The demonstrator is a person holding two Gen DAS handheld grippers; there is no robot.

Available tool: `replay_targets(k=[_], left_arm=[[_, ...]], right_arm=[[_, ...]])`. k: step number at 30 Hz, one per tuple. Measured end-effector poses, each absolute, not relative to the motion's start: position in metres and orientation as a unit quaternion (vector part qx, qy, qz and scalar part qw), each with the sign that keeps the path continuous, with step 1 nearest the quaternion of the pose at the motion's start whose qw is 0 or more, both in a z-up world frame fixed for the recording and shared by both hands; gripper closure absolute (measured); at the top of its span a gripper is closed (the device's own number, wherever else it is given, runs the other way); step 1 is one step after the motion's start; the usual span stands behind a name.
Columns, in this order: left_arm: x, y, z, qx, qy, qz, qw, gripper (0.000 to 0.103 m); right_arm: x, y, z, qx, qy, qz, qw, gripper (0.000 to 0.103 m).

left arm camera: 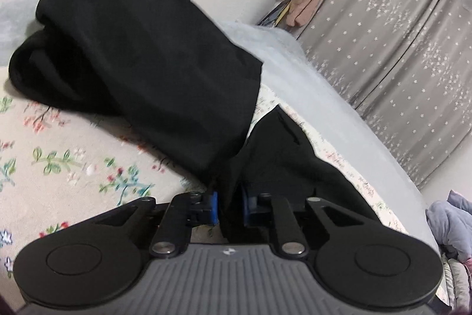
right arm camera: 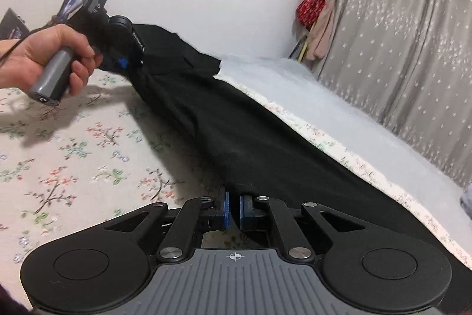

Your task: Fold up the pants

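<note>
Black pants (right arm camera: 236, 120) lie stretched along a bed with a floral sheet (right arm camera: 73, 161). My left gripper (left arm camera: 230, 207) is shut on a bunched fold of the pants (left arm camera: 147, 64), lifting it off the sheet; it also shows in the right wrist view (right arm camera: 124, 62), held by a hand at the far end. My right gripper (right arm camera: 233, 210) is shut on the near edge of the pants, low over the sheet, its blue pads almost together on the cloth.
A pale blue blanket (right arm camera: 339, 108) lies along the far side of the bed. A grey star-patterned curtain (right arm camera: 398, 49) hangs behind it. Red and beige clothes (right arm camera: 315, 11) hang in the corner. A white wall is at the back.
</note>
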State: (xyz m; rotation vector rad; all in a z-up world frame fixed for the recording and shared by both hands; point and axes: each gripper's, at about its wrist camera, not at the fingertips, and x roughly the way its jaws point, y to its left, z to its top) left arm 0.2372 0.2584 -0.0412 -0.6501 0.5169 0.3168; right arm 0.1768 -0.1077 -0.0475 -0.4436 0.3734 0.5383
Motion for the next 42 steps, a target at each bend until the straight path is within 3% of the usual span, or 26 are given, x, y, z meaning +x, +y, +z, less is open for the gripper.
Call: replay_targets(k=[4,8,15,21,25,27,29,33,42], left_arm=[[0.234,0.252,-0.040,-0.283,0.255,0.164,0.910,0.083],[0.236,0.249,-0.037,-0.258,0.252,0.166,0.918,0.083],[0.237,0.227,-0.016,-0.161,0.249,0.201,0.934,0.070],[0.235,0.215,0.005,-0.116,0.227,0.236,0.938,0.068],[0.251,0.181,0.000,-0.065,0.222,0.189,0.954,0.062],[0.260,0.163,-0.007,-0.041,0.224,0.165,0.960,0.056],[0.275,0.145,-0.018,-0.007,0.238,0.149,0.960,0.043],[0.293,0.133,-0.045,0.020,0.280,0.154,0.947,0.043],[0.292,0.140,-0.053,0.019,0.288,0.170,0.942,0.038]], right_arm=[[0.182,-0.103,-0.073,-0.241,0.231,0.278,0.901,0.099],[0.182,-0.115,-0.076,-0.192,0.239,0.276,0.911,0.099],[0.164,-0.123,-0.069,-0.159,0.253,0.305,0.904,0.091],[0.145,-0.160,-0.045,-0.097,0.232,0.302,0.920,0.091],[0.167,-0.171,-0.033,-0.071,0.218,0.255,0.940,0.090],[0.187,-0.167,-0.037,-0.066,0.225,0.243,0.941,0.089],[0.210,-0.161,-0.047,-0.050,0.246,0.249,0.935,0.089],[0.234,-0.158,-0.072,-0.091,0.284,0.227,0.927,0.088],[0.240,-0.325,-0.076,-0.027,0.288,0.075,0.954,0.085]])
